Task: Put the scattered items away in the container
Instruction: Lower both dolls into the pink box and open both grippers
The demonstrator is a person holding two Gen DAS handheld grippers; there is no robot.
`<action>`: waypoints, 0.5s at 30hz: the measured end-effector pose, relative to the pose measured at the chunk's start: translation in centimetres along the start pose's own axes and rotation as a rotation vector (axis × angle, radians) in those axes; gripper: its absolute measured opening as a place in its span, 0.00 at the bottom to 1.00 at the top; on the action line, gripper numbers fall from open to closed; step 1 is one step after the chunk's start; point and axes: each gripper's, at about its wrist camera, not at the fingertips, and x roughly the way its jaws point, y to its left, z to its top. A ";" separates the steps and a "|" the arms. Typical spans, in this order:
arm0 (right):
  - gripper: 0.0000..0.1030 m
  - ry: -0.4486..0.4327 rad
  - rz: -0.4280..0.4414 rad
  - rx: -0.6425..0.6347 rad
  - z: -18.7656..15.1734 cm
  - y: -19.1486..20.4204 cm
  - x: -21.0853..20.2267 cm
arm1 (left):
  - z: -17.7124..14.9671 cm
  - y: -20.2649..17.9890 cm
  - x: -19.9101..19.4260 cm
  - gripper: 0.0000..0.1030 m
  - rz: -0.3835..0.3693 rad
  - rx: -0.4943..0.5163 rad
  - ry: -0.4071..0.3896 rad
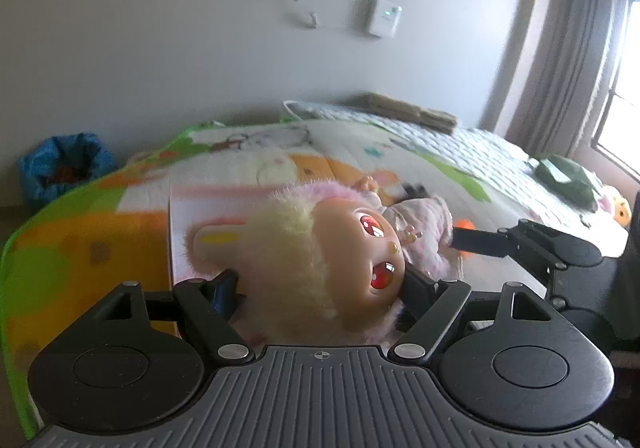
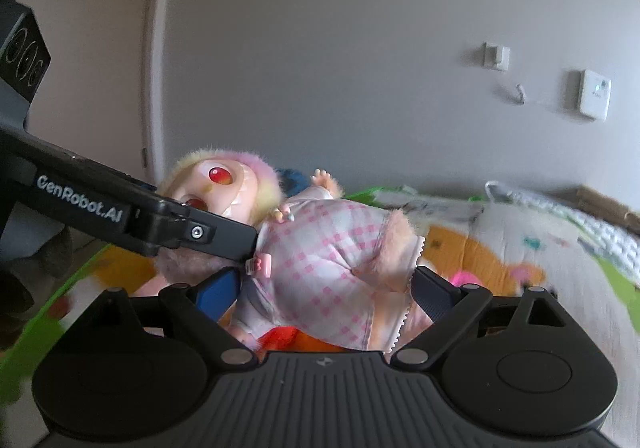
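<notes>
Two handheld grippers carry one doll (image 1: 320,248) between them, above a bed. The doll has a large furry head in pale yellow and pink, red glossy eyes, and a pink-and-white checked dress.

In the left wrist view, the left gripper (image 1: 320,288) has its two fingers set wide around the doll's head, one against the furry back of the head and one beside the face, so the head fills the space between them. The doll's body stretches away toward the right, where the black finger of the right gripper (image 1: 476,242) reaches in at the dress.

In the right wrist view, the right gripper (image 2: 326,288) has its fingers spread wide on either side of the doll's (image 2: 320,248) dressed body, pressing at the chest end and the hem end. The left gripper (image 2: 224,236) crosses from the left edge, its black finger lying across the doll's neck and cheek. One small doll hand is raised above the body.

Beneath the doll lies the bed (image 1: 460,152), covered by a colourful play mat (image 1: 60,244) with green, orange and white patches, and a white quilted cover farther back. A blue bag (image 1: 66,164) sits on the floor by the wall, beyond the bed's left corner. A dark green item (image 1: 568,176) and a small orange toy (image 1: 622,210) rest near the bed's right edge, well apart from the doll. A window with grey curtains (image 1: 568,60) is at the far right.
</notes>
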 end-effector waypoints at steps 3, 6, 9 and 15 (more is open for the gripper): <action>0.91 -0.006 -0.030 0.016 1.2 -0.7 4.0 | 3.1 2.1 3.3 0.82 0.012 -0.013 -0.011; 0.92 0.012 -0.021 0.036 1.2 -1.4 6.0 | 5.2 4.4 7.0 0.85 0.064 -0.060 -0.014; 0.96 -0.006 -0.012 0.037 0.3 -1.9 5.6 | 5.7 6.2 8.6 0.91 0.085 -0.100 -0.022; 0.96 0.018 -0.022 0.133 -1.8 -4.4 4.3 | 4.4 7.5 8.4 0.91 0.073 -0.137 -0.017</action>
